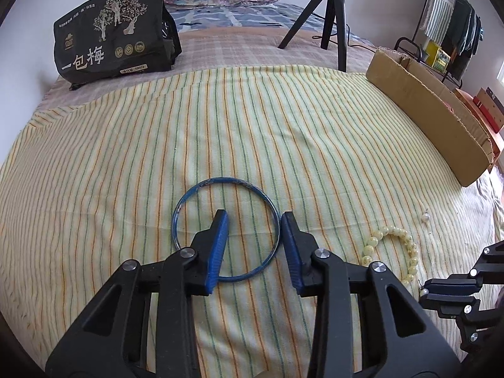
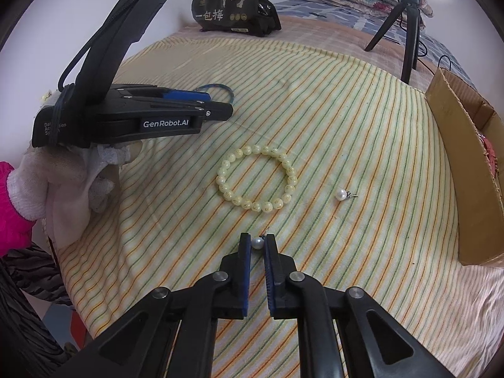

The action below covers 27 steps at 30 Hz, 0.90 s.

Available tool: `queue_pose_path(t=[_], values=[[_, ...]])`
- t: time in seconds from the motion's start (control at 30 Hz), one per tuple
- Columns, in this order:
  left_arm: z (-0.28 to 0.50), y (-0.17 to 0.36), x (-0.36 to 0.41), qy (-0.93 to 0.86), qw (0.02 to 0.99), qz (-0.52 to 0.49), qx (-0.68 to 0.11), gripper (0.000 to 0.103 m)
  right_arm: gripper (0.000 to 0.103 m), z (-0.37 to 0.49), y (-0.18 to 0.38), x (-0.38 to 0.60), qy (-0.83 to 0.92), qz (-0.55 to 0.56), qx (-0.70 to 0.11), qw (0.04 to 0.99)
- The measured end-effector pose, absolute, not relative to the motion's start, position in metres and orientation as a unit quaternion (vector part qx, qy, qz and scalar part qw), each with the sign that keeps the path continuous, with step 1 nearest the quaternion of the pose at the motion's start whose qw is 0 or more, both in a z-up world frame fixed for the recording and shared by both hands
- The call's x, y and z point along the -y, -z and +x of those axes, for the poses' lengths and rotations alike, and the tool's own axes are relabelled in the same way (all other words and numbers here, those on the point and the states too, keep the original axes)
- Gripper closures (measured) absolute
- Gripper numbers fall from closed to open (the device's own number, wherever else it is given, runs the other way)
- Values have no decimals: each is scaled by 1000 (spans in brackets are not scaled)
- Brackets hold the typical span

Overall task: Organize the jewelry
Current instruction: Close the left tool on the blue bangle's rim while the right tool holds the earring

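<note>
Pinching round white pearl earring [image 2: 257,243]: right claw [image 2: 257,242] | thin blue bangle [image 1: 201,186]: left claw [image 1: 254,219] apart astride rim

I count two pearl studs: one [image 2: 257,243] between my right fingers, the other [image 2: 341,194] loose on the cloth [image 2: 346,119]. One bead bracelet [image 2: 256,177], one blue bangle [image 1: 225,228]. That makes four pieces of jewelry in my views. One striped cloth under them. One cardboard box [image 2: 466,170] at the right edge, one black bag [image 1: 113,31] at the back, one tripod [image 1: 330,15]. Two grippers: left [image 1: 253,220] and right [image 2: 257,240]. One gloved hand [image 2: 72,182] shows, with one pink sleeve [image 2: 12,204].
</note>
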<state>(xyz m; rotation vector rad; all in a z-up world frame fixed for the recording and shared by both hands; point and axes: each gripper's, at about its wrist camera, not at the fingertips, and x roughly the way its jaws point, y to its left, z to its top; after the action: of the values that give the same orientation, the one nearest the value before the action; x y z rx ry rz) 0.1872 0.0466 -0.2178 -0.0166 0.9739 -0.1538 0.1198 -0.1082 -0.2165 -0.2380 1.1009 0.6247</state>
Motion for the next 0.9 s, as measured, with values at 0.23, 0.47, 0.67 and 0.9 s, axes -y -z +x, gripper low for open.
queue_pose_path(t=[0.23,0.47,0.67,0.9], values=[[187,217,-57,84,880,-36,-465,75,97,120,217,108,-293,-111,-513,799],[189,210,-65,76,885,-38,-458,46,97,122,217,108,-292,-109,-516,798],[187,208,-64,37,890,-3,-455,40,97,123,217,108,-294,-106,-518,796],[190,214,-68,1,889,31,-458,22,97,125,217,111,-294,-98,-518,797]])
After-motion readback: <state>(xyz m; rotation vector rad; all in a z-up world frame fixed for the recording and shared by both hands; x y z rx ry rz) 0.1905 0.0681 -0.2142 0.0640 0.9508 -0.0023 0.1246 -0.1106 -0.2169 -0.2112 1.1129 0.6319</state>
